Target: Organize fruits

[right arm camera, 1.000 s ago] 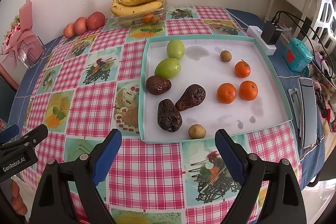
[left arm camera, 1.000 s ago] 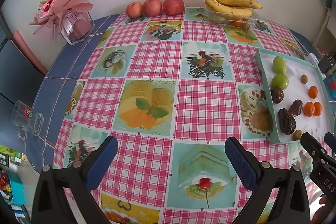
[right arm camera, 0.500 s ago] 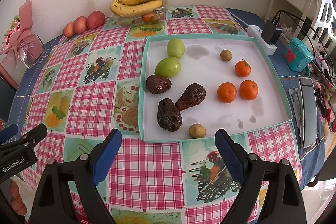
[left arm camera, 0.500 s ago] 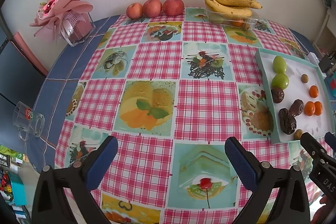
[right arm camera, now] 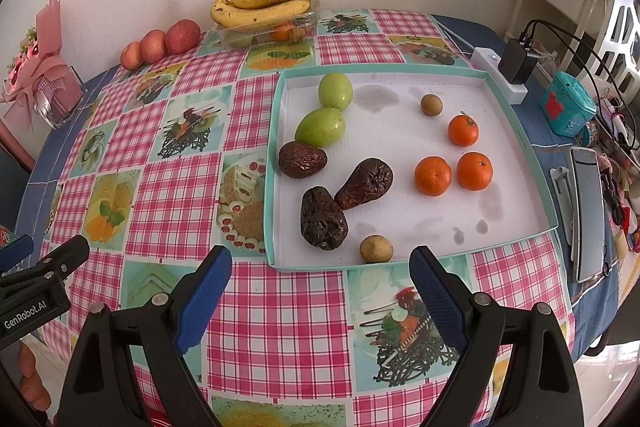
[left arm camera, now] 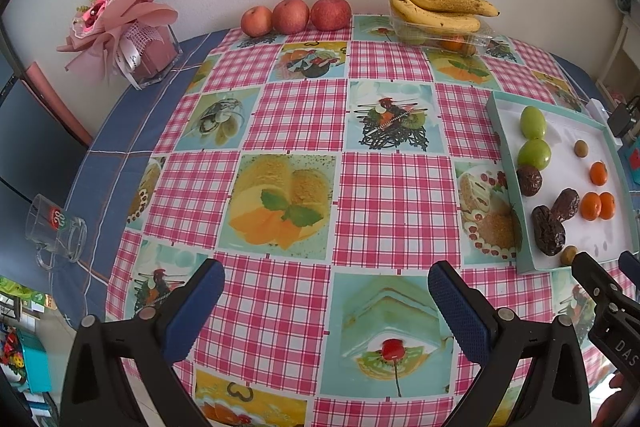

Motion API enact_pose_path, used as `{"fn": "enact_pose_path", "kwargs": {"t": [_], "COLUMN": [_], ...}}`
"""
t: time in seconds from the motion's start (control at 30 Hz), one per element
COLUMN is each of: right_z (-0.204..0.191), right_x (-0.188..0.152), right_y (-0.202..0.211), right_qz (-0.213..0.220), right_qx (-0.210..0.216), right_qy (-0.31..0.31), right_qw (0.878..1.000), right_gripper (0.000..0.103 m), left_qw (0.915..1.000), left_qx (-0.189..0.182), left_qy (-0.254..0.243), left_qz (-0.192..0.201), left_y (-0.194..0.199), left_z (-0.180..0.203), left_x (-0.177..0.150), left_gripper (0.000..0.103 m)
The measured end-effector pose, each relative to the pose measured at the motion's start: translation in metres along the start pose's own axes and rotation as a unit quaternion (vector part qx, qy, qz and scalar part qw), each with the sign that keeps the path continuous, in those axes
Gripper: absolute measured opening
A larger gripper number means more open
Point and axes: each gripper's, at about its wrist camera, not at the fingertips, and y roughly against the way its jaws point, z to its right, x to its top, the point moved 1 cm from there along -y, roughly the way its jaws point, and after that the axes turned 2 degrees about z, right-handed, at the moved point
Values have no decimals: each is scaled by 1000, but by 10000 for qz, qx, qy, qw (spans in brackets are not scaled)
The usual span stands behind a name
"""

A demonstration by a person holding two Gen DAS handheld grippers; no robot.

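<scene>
From the left wrist, the left gripper (left arm camera: 326, 301) hangs over the checked cloth (left arm camera: 296, 115) with its jaws spread wide and nothing between them. The tray (left arm camera: 505, 163) lies off to the right, its long side running away from the camera, with two green fruits (left arm camera: 533, 137), three dark wrinkled ones (left arm camera: 548, 229) and three oranges (left arm camera: 598, 205) inside. Three apples (left arm camera: 298, 15) sit in a row by the wall; bananas (left arm camera: 436, 7) lie crosswise on a clear box (left arm camera: 440, 37), tips to the right. A bouquet (left arm camera: 120, 15) and a glass mug (left arm camera: 56, 231) stand at the left edge. From the right wrist, the right gripper (right arm camera: 320, 285) also gapes wide and holds nothing, just short of the tray's near rim. A small brown fruit (right arm camera: 376, 248) sits nearest it, inside the rim; a second one (right arm camera: 431, 104) lies far back. The nearest dark fruit (right arm camera: 323, 218) lies lengthwise toward the camera and touches another that slants up to the right; the third lies crosswise, touching a green fruit. The oranges cluster on the right, well apart from the dark ones. A power strip (right arm camera: 500, 77) with a plugged adapter, a teal toy (right arm camera: 568, 105) and a phone (right arm camera: 587, 211) line the table beyond the tray's right side.
</scene>
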Motion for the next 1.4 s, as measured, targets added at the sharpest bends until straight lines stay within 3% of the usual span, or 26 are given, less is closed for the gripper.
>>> {"fn": "enact_pose_path", "kwargs": {"t": [1.4], "right_z": [-2], "right_x": [-1], "right_y": [-2], "right_qz": [-63], "right_qx": [-7], "right_qy": [82], "right_qw": [9999], "right_gripper": [91], "left_qw": [10000], "left_qx": [-3], "left_qy": [-27], "left_qz": [16], "left_y": [3], "left_z": [-1], "left_x": [1], "left_gripper": [103]}}
